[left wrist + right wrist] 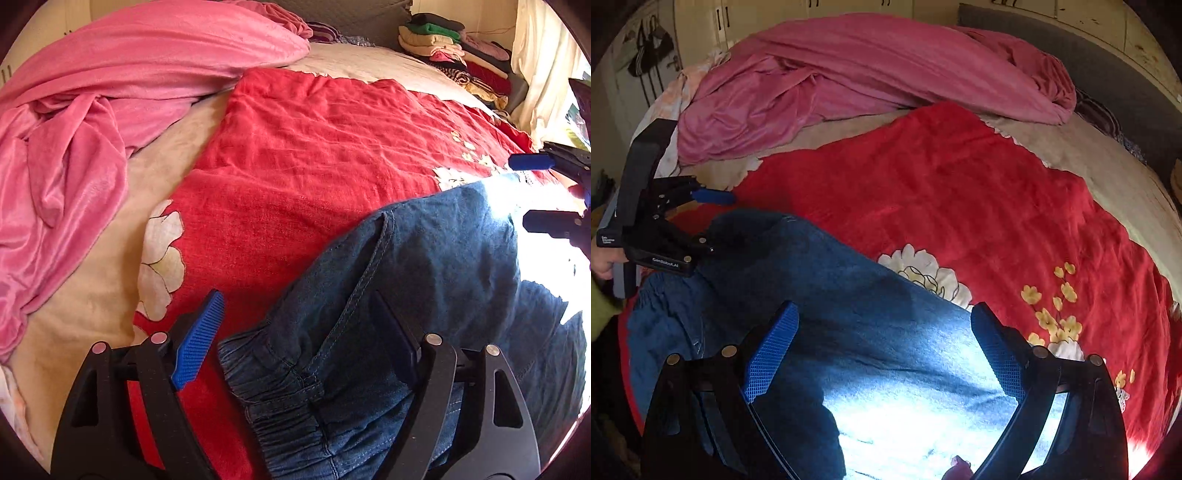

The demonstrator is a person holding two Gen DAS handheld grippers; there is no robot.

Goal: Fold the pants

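Blue denim pants (pixel 424 280) with an elastic waistband (pixel 280 402) lie on a red flowered blanket (pixel 314 155) on the bed. My left gripper (pixel 299 332) is open, its jaws spread over the waistband end, with the right finger resting on the denim. My right gripper (pixel 886 350) is open above the sunlit leg part of the pants (pixel 871 325). The right gripper also shows at the right edge of the left wrist view (pixel 535 192). The left gripper shows at the left of the right wrist view (pixel 713 221), at the pants' far end.
A crumpled pink blanket (pixel 92 122) lies along the far side of the bed. A stack of folded clothes (pixel 454 55) sits at the back right corner. Cupboards (pixel 713 29) stand behind the bed. Bright sunlight washes out the pants' lower part (pixel 923 424).
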